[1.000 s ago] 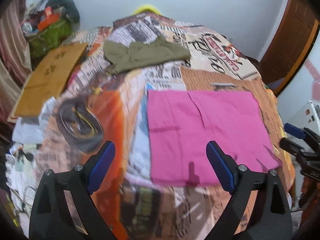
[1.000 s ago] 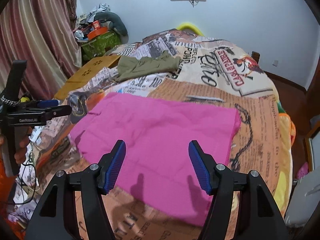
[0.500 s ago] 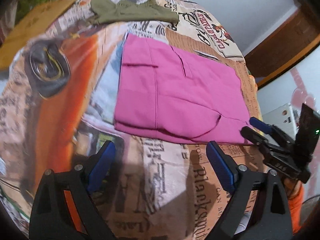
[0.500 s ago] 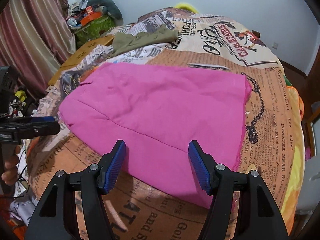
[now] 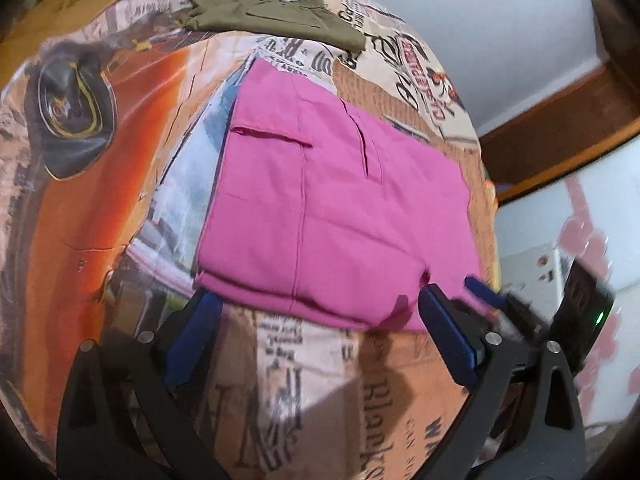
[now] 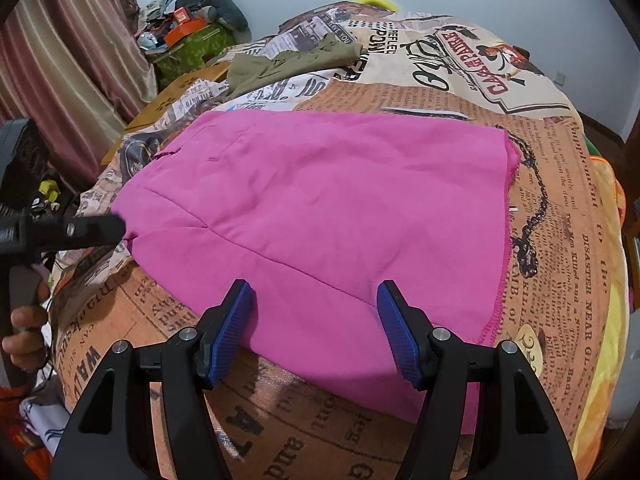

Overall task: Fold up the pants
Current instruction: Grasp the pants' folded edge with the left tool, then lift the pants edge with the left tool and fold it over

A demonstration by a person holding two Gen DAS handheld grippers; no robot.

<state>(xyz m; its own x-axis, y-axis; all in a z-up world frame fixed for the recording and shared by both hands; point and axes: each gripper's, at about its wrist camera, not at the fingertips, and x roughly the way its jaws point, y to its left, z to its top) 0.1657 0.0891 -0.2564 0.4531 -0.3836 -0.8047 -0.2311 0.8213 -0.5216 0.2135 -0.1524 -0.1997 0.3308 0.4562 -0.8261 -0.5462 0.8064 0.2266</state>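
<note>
Both grippers are seen spread wide with nothing pinched between the blue pads. At the left edge of the right wrist view, the left gripper (image 6: pixel 100 228) is seen as a dark blurred tip just beside the near left corner of the pink pants (image 6: pixel 320 216), with a hand (image 6: pixel 24 332) on its handle below. In its own view, the left gripper (image 5: pixel 316 308) is held at the bottom of the frame, its fingertips level with the near edge of the pants (image 5: pixel 336 220). The pants are laid flat and folded on the printed bedspread (image 6: pixel 560 240), filling the middle of both frames. An olive garment (image 6: pixel 288 64) is seen further back, at upper centre, well apart from the pants. The right gripper (image 6: pixel 316 308) is set at lower centre of its own view, its pads over the near hem; whether the cloth is touched cannot be told. In the left wrist view it (image 5: pixel 486 296) appears at lower right, blurred, at the pants' near right corner.
</note>
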